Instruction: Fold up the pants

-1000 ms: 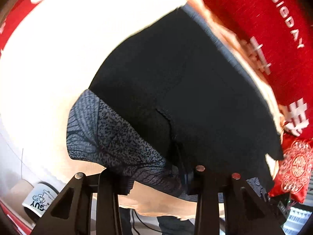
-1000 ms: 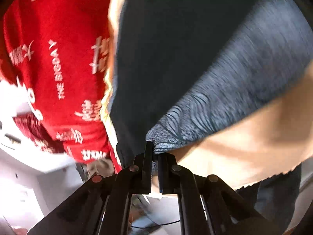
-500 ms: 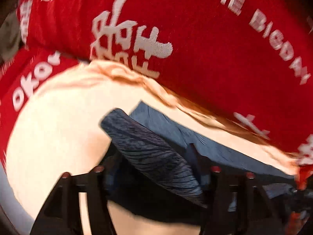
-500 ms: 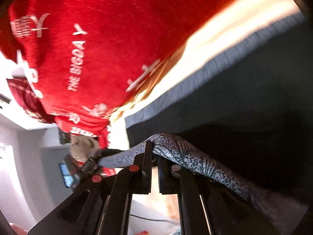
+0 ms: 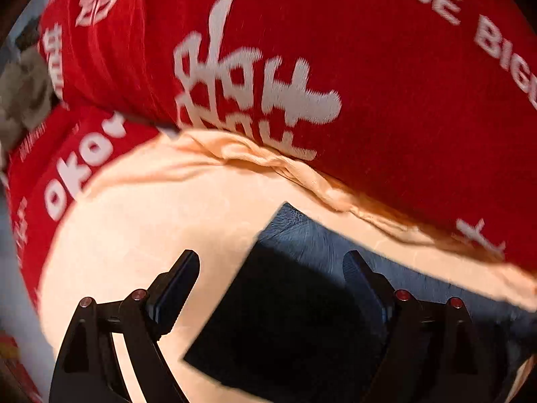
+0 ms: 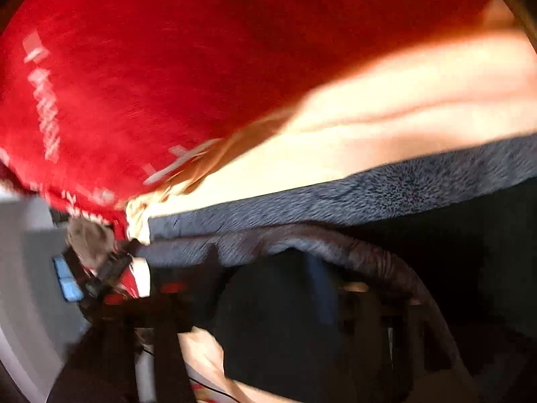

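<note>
Peach-coloured sheeting (image 5: 141, 235) is covering the surface, which looks like a bed rather than a counter, and a red blanket (image 5: 369, 67) with white lettering is lying bunched along its far edge. The pants (image 5: 285, 319), dark with a grey patterned band, are lying flat on the peach sheet just short of that blanket, one squared corner pointing toward it.

The left tongs (image 5: 272, 282) are standing wide open above that corner, having just been opening; one finger is hanging over bare sheet, the other over dark cloth, and the pads are pressing on nothing. The right tongs (image 6: 268, 302) are showing only as a dark blur low in the right wrist view; their jaws have also just been opening, a rolled grey edge of the pants (image 6: 335, 245) is lying across in front of them, and whether they are gripping anything cannot be told.

A fold appears to be laid down already, since a doubled grey edge is running along the far side; whether further folds are needed cannot be judged from here.

Writing on the blanket is reading "HE BIG", cut off at the frame, and "oko", beside large Chinese characters.
</note>
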A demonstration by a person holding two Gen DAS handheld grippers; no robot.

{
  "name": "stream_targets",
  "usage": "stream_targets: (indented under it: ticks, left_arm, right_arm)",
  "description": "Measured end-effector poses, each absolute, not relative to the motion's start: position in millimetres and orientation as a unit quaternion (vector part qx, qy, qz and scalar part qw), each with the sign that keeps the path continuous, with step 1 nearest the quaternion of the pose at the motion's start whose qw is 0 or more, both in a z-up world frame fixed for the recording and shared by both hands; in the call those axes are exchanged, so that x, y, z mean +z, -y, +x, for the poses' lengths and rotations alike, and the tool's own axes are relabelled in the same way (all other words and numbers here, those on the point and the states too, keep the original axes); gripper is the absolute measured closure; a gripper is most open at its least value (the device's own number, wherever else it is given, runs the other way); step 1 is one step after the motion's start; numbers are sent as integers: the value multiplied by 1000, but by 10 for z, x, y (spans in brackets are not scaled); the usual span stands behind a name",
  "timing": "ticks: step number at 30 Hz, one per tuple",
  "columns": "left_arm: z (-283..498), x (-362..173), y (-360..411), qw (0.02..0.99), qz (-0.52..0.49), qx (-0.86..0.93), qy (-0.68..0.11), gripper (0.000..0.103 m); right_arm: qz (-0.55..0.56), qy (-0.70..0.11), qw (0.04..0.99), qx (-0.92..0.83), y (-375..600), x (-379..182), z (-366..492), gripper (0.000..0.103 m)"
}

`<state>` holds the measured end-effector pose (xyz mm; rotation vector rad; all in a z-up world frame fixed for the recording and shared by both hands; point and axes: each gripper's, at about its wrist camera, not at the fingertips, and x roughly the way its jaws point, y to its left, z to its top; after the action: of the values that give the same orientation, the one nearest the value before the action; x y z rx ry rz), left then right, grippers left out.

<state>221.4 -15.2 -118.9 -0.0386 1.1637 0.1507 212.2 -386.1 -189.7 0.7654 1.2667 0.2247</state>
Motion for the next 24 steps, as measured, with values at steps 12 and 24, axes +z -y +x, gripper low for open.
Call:
stream_targets:
  ticks: [12,24]
  left_arm:
    - [2187,-2004,655,797,33,70,-598,3]
    - [1611,-1295,1438,788,113,-46,-604,4]
  right_arm:
    - [200,-599,766,115,3216,-2273,2383,66]
    - [369,-534,758,60,4290,-1819,1437,45]
